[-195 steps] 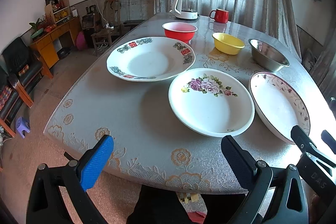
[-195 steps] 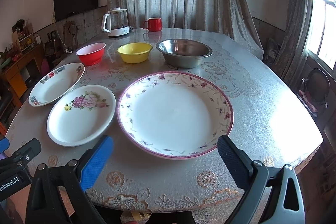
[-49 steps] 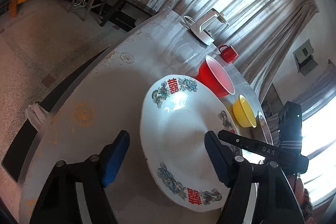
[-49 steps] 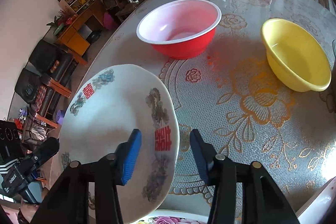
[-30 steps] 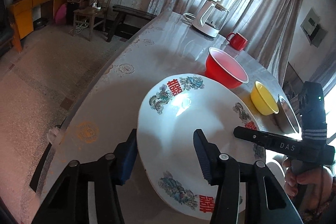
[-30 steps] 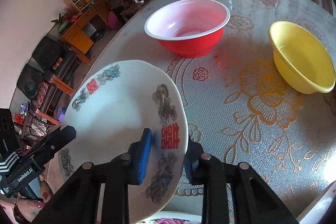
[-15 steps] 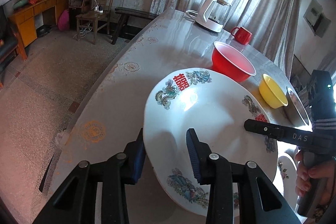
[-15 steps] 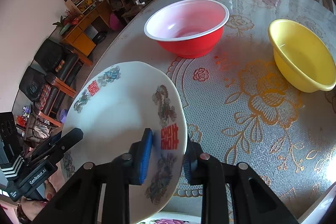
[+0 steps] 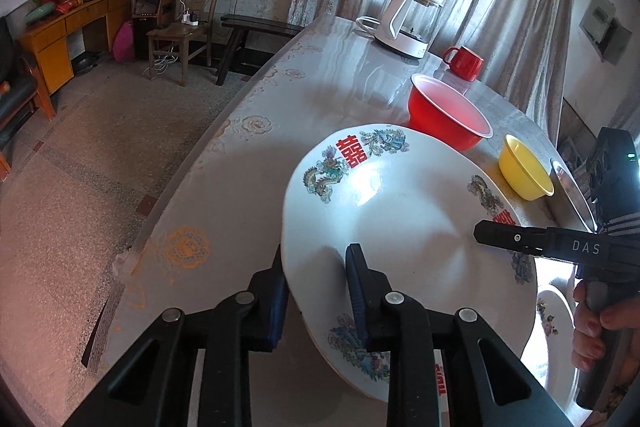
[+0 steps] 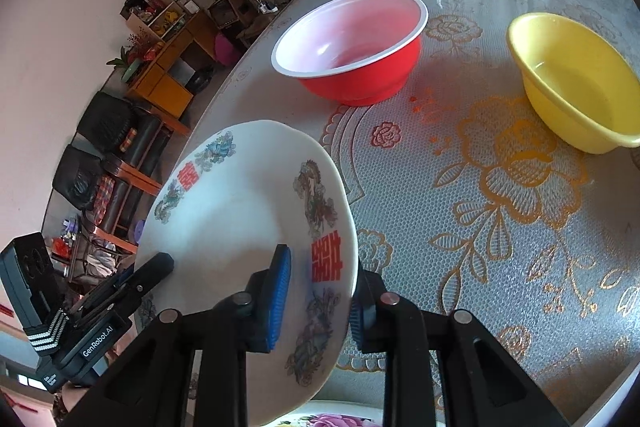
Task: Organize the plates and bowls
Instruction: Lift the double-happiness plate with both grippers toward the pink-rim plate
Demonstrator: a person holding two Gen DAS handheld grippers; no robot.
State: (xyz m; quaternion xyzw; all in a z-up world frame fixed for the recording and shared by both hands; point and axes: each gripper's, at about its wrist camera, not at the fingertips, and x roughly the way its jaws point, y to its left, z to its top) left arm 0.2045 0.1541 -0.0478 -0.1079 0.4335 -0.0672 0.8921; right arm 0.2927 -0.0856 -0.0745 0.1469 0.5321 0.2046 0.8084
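Observation:
A white plate (image 9: pixel 400 211) with dragon patterns and red characters is held a little off the table (image 9: pixel 240 187), tilted. My left gripper (image 9: pixel 316 259) has its jaws closing on the plate's near left rim, one blue pad under it and one on top. My right gripper (image 10: pixel 320 267) is shut on the opposite rim of the plate (image 10: pixel 240 211), next to a red character. Each view shows the other gripper at the plate's far side: the left gripper (image 10: pixel 148 275) and the right gripper (image 9: pixel 500 231), with a hand below it.
Behind the plate stand a red bowl (image 9: pixel 452 119) (image 10: pixel 352 43) and a yellow bowl (image 9: pixel 524 171) (image 10: pixel 572 83). A steel bowl (image 9: pixel 572 187) shows at the right. A floral plate (image 9: pixel 554 311) lies under the held plate's right side. A kettle (image 9: pixel 408 23) and red mug (image 9: pixel 464 63) stand far back.
My left gripper's jaws have narrowed from well apart to clamping the plate's rim. The right gripper keeps its grip, and the plate has barely shifted.

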